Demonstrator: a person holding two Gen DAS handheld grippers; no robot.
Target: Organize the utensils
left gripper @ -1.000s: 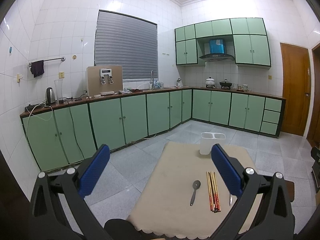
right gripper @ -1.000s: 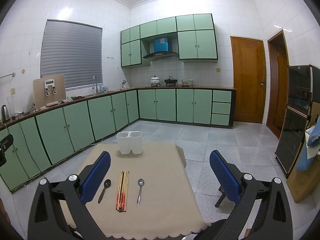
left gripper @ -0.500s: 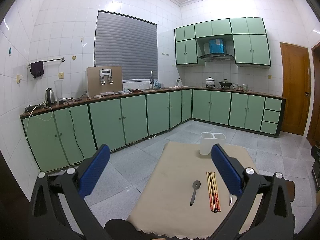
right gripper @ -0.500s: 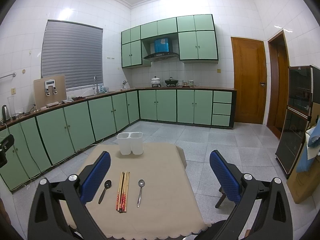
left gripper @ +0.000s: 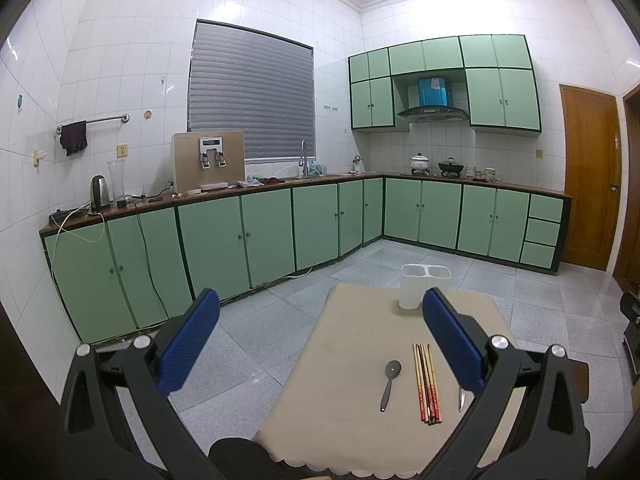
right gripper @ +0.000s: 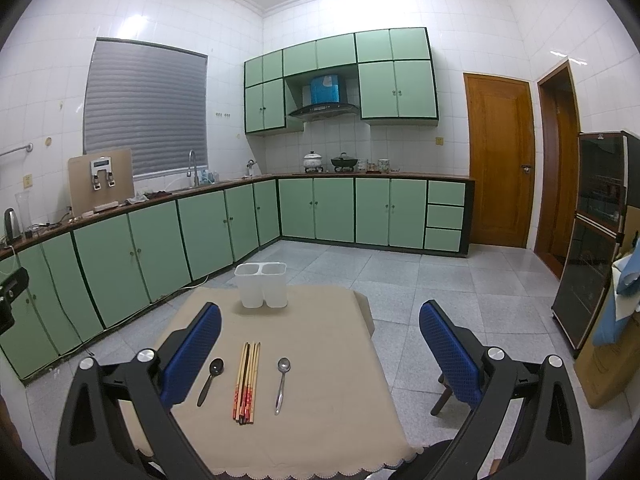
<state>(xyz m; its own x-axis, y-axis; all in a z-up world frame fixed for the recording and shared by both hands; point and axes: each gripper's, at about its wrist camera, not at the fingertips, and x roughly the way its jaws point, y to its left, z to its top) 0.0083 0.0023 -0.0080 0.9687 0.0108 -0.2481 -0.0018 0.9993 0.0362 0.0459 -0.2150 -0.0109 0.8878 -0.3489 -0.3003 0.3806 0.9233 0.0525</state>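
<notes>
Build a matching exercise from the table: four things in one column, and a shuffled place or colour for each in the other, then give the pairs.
Things
1. dark spoon
2. chopsticks
3. silver spoon
4. white utensil holder

Descriptions
A. stands at the table's far edge
B. bundle lying between the two spoons
C. lies left of the bundle
D. lies right of the bundle

Pairs: 1-C, 2-B, 3-D, 4-A

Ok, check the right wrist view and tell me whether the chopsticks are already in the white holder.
No: the bundle of wooden chopsticks lies flat on the beige tablecloth, well short of the white two-compartment plastic holder.
</notes>
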